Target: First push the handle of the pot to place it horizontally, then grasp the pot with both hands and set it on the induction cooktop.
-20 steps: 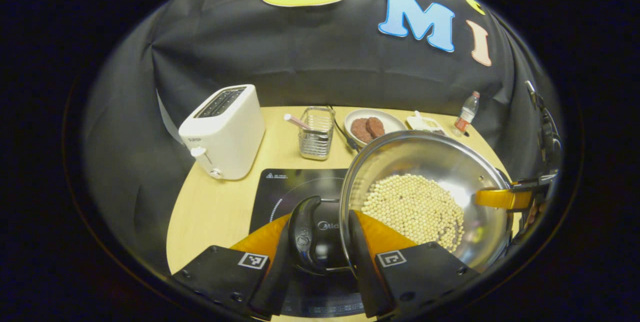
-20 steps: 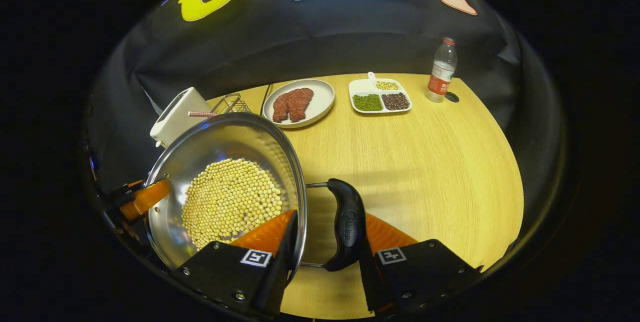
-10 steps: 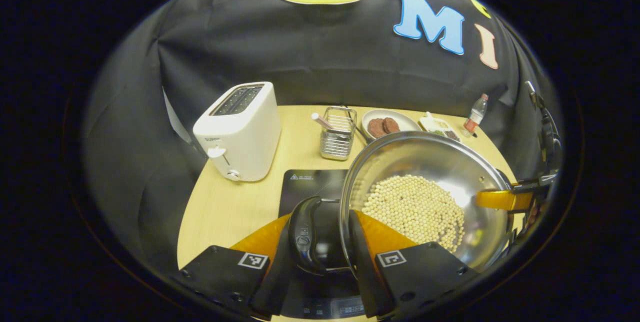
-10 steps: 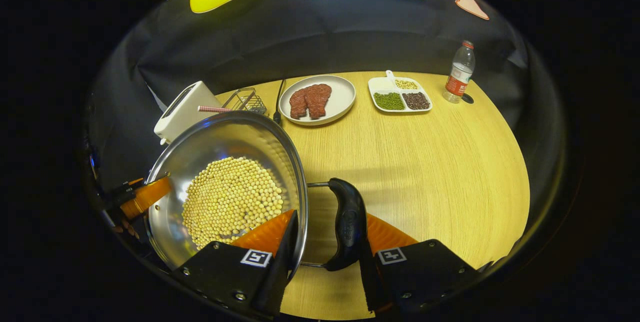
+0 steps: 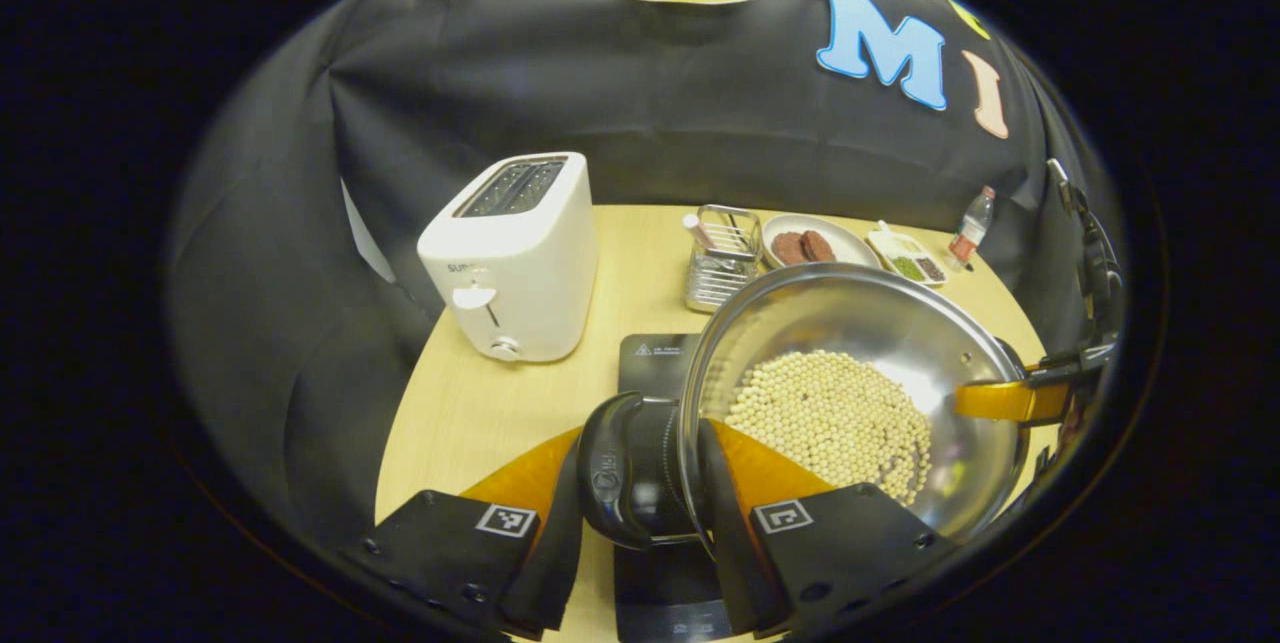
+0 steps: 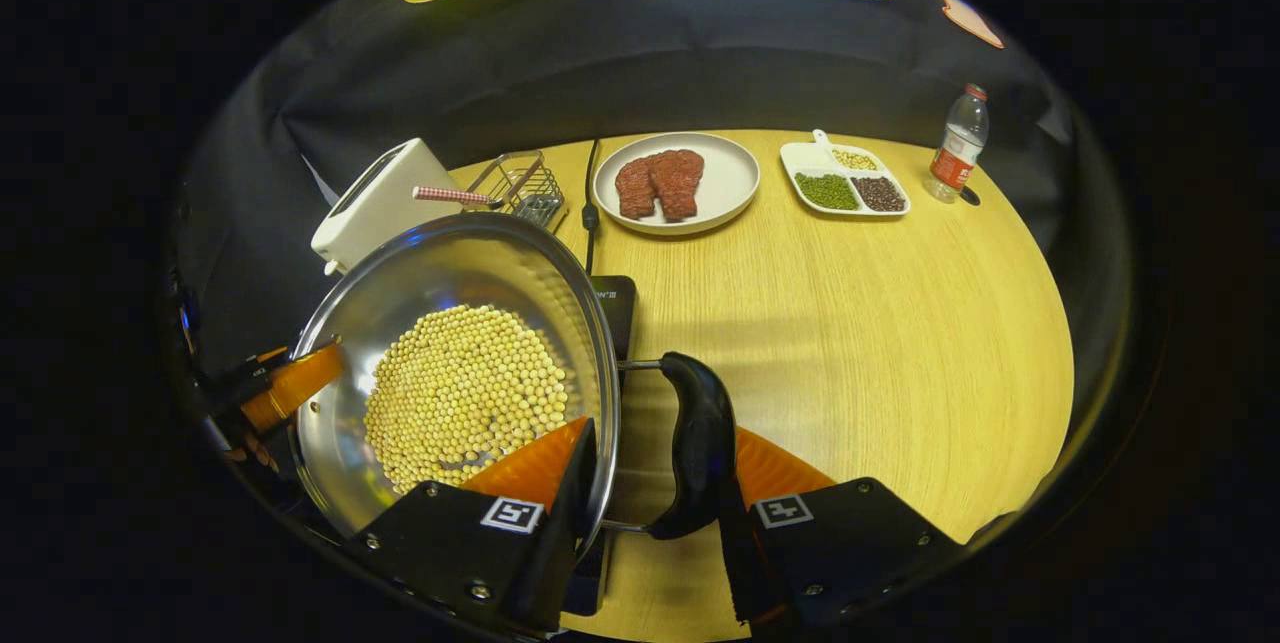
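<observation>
Aloft, pot (image 5: 850, 393), both claws gripping handles.

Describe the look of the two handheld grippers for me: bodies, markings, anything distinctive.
Both the left gripper and right gripper have black angular bodies, each half bearing a small square black-and-white marker and screws, with orange wedge-shaped panels behind the two fingers.

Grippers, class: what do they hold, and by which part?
Both hold the round steel pot of pale beans: left gripper clamps one black side handle, right gripper the other.
</observation>
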### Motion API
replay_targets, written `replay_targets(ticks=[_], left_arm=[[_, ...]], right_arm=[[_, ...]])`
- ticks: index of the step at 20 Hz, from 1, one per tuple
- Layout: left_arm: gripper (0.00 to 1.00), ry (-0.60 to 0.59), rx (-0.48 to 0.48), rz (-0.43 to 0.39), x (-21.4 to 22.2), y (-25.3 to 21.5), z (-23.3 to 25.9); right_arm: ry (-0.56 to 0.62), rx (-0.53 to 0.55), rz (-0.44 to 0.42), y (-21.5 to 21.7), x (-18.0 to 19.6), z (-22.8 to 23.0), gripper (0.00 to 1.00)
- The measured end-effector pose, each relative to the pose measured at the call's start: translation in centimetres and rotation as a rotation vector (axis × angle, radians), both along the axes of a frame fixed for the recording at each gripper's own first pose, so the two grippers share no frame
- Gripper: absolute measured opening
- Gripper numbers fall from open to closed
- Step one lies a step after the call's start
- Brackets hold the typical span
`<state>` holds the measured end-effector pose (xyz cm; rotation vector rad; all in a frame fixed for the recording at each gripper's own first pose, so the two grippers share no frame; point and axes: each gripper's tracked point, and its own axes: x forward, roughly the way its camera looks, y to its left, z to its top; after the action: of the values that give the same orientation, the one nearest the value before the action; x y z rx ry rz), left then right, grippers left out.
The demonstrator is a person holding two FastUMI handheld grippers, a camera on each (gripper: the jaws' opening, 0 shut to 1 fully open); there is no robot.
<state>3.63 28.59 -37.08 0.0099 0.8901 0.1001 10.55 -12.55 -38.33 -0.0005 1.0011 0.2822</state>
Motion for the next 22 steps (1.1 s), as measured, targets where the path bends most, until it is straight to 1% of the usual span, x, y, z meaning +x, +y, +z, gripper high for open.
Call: replay_targets(ticks=[1, 2, 3, 4, 5, 6, 7, 9, 11, 12, 13, 14, 15, 16, 17, 18, 19, 20, 21, 22], left_arm=[[0.61, -0.001, -0.004, 0.003, -0.1, 0.3, -0.3], [0.61, -0.002, -0.005, 0.002, 0.0, 0.6, -0.6], [0.68, -0.002, -0.005, 0.002, 0.0, 0.9, -0.8], [0.65, -0.003, -0.008, 0.005, 0.1, 1.2, -1.0], [0.68, -0.004, -0.012, 0.007, 0.0, 1.4, -1.2], [0.65, -0.004, -0.016, 0.009, 0.1, 1.7, -1.5], [0.67, -0.001, -0.022, 0.012, -0.1, 1.8, -1.8], [0.65, 0.001, -0.029, 0.012, -0.4, 2.1, -2.4], [0.65, -0.005, -0.034, 0.013, -0.4, 2.1, -2.8], [0.63, -0.005, -0.032, 0.01, -0.3, 2.1, -2.9], [0.66, -0.009, -0.032, 0.009, -0.4, 2.1, -2.9], [0.63, -0.006, -0.032, 0.006, -0.4, 2.2, -3.1], [0.63, -0.008, -0.032, 0.006, -0.6, 2.3, -3.2], [0.68, -0.024, -0.026, -0.002, -0.5, 2.3, -2.7], [0.73, -0.038, -0.018, -0.011, -0.3, 2.4, -2.7], [0.71, -0.048, -0.01, -0.013, -0.3, 2.5, -2.4], [0.73, -0.061, -0.01, -0.009, -0.3, 2.4, -2.1], [0.87, -0.078, -0.013, 0.0, -0.2, 2.5, -1.5], [0.89, -0.098, -0.007, 0.012, -0.3, 2.8, -0.8], [0.89, -0.118, 0.001, 0.027, -0.3, 3.1, 0.0]], right_arm=[[0.001, -0.001, 0.0, -0.2, -0.1, 0.0, 0.62], [0.002, 0.003, -0.006, -0.3, -0.1, 0.1, 0.62], [0.0, 0.005, -0.008, -0.4, 0.0, 0.2, 0.62], [0.002, 0.007, -0.009, -0.3, -0.2, 0.2, 0.63], [0.001, 0.011, -0.009, -0.4, -0.2, 0.2, 0.62], [-0.002, 0.014, -0.009, -0.4, -0.2, 0.4, 0.62], [-0.006, 0.013, -0.01, -0.7, -0.2, 0.8, 0.62], [-0.007, 0.018, -0.013, -0.6, -0.2, 1.1, 0.62], [-0.007, 0.026, -0.018, -0.6, -0.2, 1.4, 0.63], [-0.01, 0.024, -0.017, -1.0, -0.4, 1.5, 0.62], [-0.006, 0.021, -0.019, -1.3, -0.6, 1.6, 0.62], [-0.004, 0.022, -0.021, -1.4, -0.7, 1.6, 0.62], [-0.003, 0.026, -0.022, -1.6, -1.0, 1.7, 0.56], [-0.006, 0.036, -0.027, -1.6, -0.9, 1.7, 0.62], [-0.013, 0.042, -0.03, -1.7, -0.7, 1.8, 0.62], [-0.021, 0.037, -0.025, -1.8, -0.7, 1.8, 0.62], [-0.046, 0.025, -0.017, -2.3, -0.4, 2.3, 0.58], [-0.076, 0.018, -0.008, -2.7, -0.1, 3.2, 0.66], [-0.108, 0.024, -0.001, -3.2, 0.2, 4.5, 0.76], [-0.138, 0.031, 0.004, -3.8, 0.3, 6.1, 0.82]])
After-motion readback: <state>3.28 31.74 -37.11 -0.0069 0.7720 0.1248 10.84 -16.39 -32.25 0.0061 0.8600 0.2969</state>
